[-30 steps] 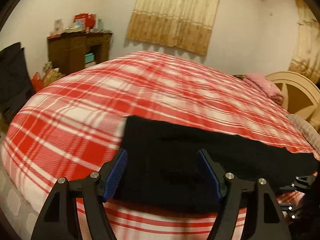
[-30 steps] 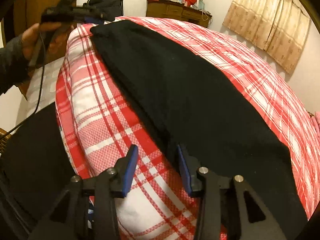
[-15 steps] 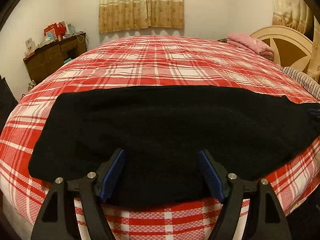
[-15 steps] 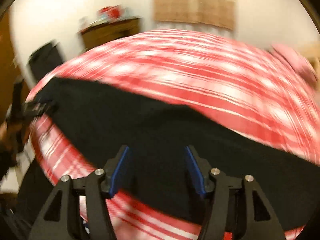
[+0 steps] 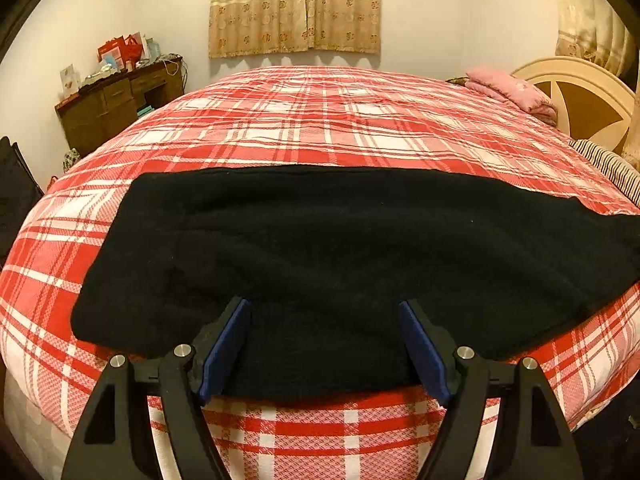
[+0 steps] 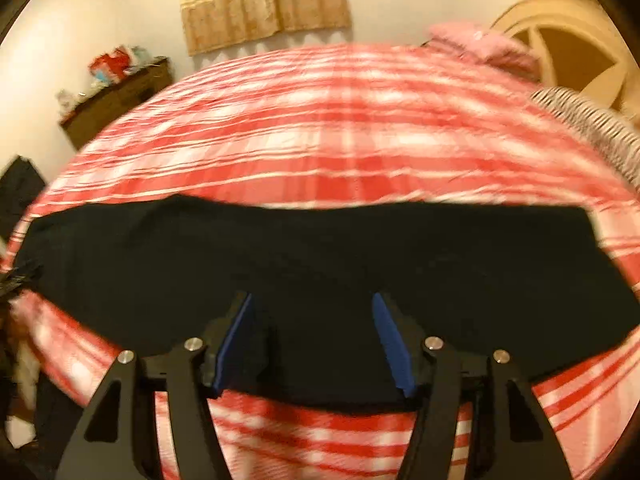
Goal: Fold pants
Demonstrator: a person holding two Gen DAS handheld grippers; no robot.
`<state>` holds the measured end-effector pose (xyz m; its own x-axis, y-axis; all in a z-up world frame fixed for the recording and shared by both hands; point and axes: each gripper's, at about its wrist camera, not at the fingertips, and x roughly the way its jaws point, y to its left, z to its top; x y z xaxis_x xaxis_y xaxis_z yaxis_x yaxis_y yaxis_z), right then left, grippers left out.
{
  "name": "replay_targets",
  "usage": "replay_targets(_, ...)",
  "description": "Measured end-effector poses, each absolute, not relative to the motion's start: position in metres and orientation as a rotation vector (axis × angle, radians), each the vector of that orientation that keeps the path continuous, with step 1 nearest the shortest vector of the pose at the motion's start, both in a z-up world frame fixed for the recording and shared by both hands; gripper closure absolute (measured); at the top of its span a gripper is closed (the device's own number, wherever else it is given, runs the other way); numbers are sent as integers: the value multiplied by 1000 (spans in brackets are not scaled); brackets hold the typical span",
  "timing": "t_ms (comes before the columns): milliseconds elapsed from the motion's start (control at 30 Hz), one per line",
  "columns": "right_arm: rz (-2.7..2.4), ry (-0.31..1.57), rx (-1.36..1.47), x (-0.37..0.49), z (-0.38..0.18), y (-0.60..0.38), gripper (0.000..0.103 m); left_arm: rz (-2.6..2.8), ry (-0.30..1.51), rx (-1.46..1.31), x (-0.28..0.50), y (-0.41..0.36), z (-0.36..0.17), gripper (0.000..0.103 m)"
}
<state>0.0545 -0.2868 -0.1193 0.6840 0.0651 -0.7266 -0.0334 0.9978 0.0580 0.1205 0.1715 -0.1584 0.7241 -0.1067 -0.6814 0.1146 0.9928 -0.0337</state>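
The black pants [image 5: 328, 252] lie flat in a long strip across the near side of a bed with a red and white plaid cover [image 5: 320, 128]. In the right wrist view the pants [image 6: 320, 264] show blurred. My left gripper [image 5: 324, 344] is open and empty, held over the near edge of the pants. My right gripper [image 6: 316, 340] is open and empty too, over the near edge of the pants.
A brown dresser [image 5: 116, 108] with clutter stands at the far left wall. A cream headboard [image 5: 580, 100], a pink folded cloth [image 5: 512, 88] and a striped pillow [image 5: 612, 168] are at the right. Curtains [image 5: 296, 4] hang behind the bed.
Both grippers have swung round to face the bed squarely. The pants now lie across both views instead of running away at an angle. The right gripper's jaws have opened wider.
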Motion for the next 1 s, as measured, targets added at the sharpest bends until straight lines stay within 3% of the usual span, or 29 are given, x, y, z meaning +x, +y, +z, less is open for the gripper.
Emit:
replay_targets(533,-84,791,-166,42,-136,-306,37,-109,746,29,118,166,-161,21)
replay_targets(1000,-75,788,-136,29,-128,-317,37,-50,706,57,119,172,-148,16)
